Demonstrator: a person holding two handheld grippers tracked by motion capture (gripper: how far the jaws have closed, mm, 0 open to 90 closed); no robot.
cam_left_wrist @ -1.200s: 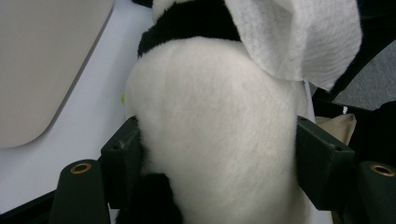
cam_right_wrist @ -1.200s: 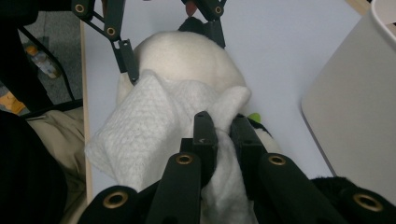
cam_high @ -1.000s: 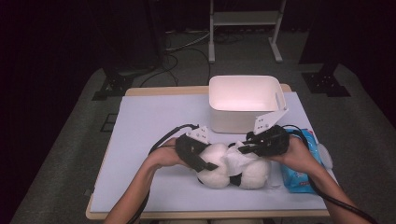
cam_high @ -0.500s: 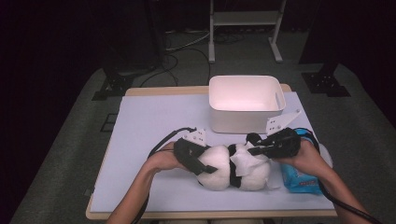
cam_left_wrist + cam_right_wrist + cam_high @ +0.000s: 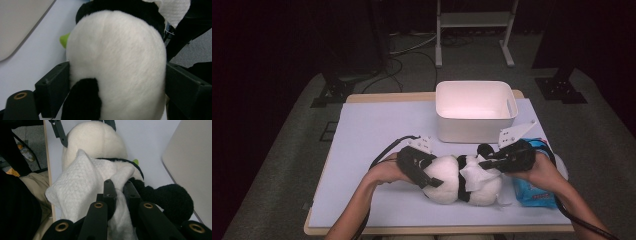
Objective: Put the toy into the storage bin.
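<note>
A black-and-white panda plush [image 5: 444, 181] lies on its side near the table's front edge. My left gripper [image 5: 428, 176] is shut on its white rump [image 5: 117, 62], one black jaw pressing each flank. My right gripper [image 5: 486, 162] is shut on a white wipe [image 5: 475, 175], held against the panda's upper body. In the right gripper view the two jaws pinch the wipe [image 5: 75, 187] just above a black ear [image 5: 172, 197]. A small green bit [image 5: 64, 40] sticks out beside the panda's body.
A white plastic bin [image 5: 475, 107] stands behind the panda, its wall [image 5: 190, 162] close to my right gripper. A blue wipes pack [image 5: 532, 192] lies at the front right under the right hand. The pale mat [image 5: 372, 130] covers the tabletop, with free room to the left.
My right gripper has shifted a little to the right and toward the person, dragging the wipe over the panda. The left gripper keeps its hold in the same place.
</note>
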